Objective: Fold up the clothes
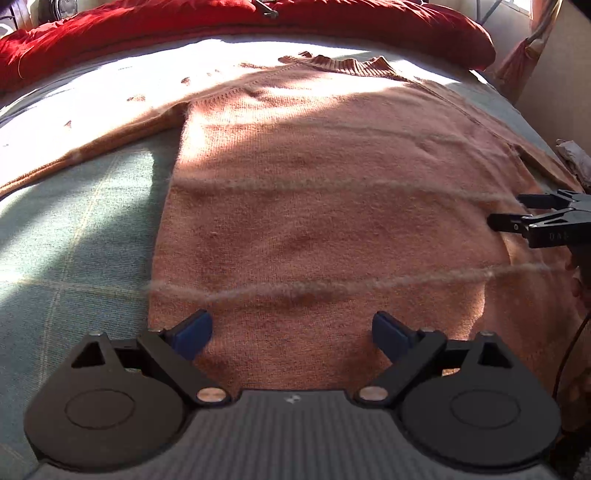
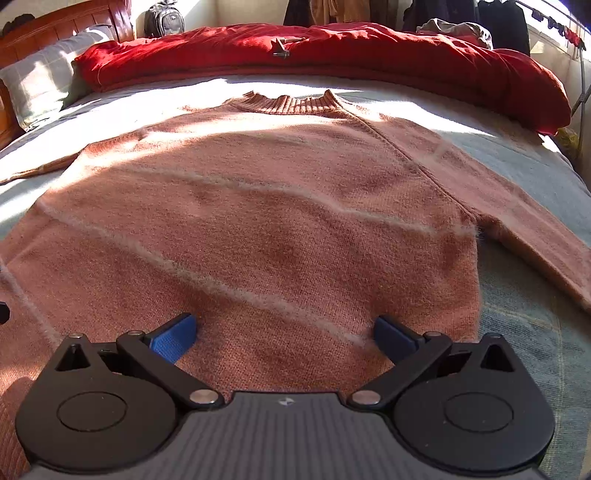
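Observation:
A salmon-pink knit sweater (image 1: pixel 325 177) with thin pale stripes lies flat on the bed, ribbed collar (image 1: pixel 347 64) at the far end and sleeves spread to both sides. My left gripper (image 1: pixel 291 334) hovers open over its lower hem, blue pads wide apart, holding nothing. In the right wrist view the same sweater (image 2: pixel 258 206) fills the frame, and my right gripper (image 2: pixel 284 336) stands open above the hem near the right side seam. The right gripper (image 1: pixel 513 212) also shows at the left view's right edge, fingers apart over the sweater's side.
A pale green checked bedsheet (image 1: pixel 74 240) covers the bed. A red quilt (image 2: pixel 332 51) lies bunched along the far edge, with a pillow (image 2: pixel 40 88) and wooden headboard (image 2: pixel 74 18) at left. Hanging clothes and a rack (image 2: pixel 480 22) stand behind.

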